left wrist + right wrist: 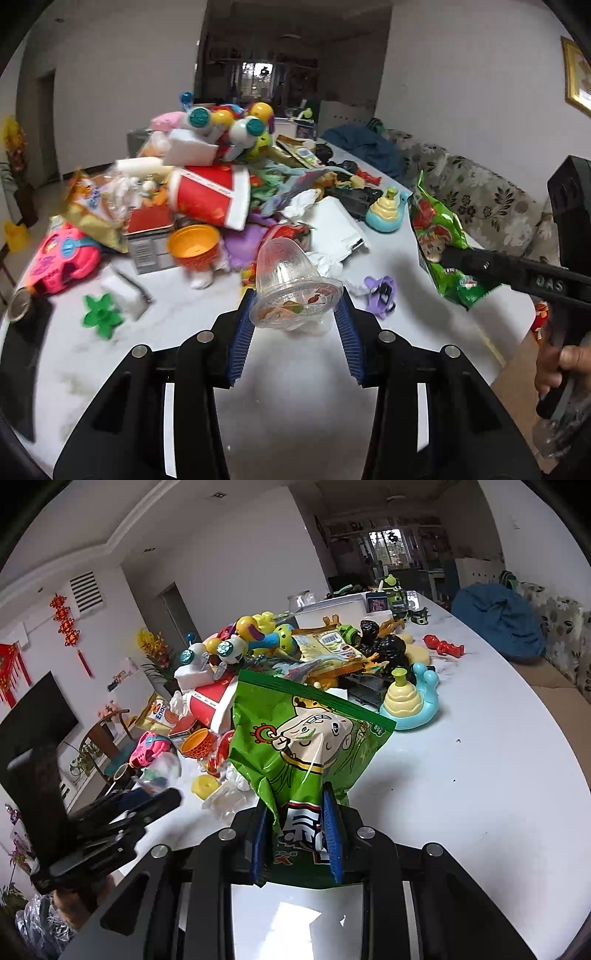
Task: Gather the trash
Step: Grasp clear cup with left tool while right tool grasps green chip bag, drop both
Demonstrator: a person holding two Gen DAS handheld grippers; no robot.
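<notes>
A clear plastic cup [295,291] lies on its side between the blue pads [242,332] of my left gripper [295,317], rim toward the camera. Both pads touch the rim, so the gripper is shut on the cup just above the white table [295,413]. My right gripper [297,823] is shut on the lower part of a green snack bag [303,731], which stands up from its fingers. In the left wrist view the same green snack bag [439,236] hangs at the right from the right gripper [448,256]. The right wrist view shows the left gripper [159,801] and the clear cup [162,771] at the left.
A heap of toys and wrappers fills the table's far half: a red paper cup [210,199], an orange bowl [194,245], a pink toy [62,258], a snail toy [388,214], a green star [101,314], a purple flower piece [380,291]. A flowered sofa [480,192] runs along the right.
</notes>
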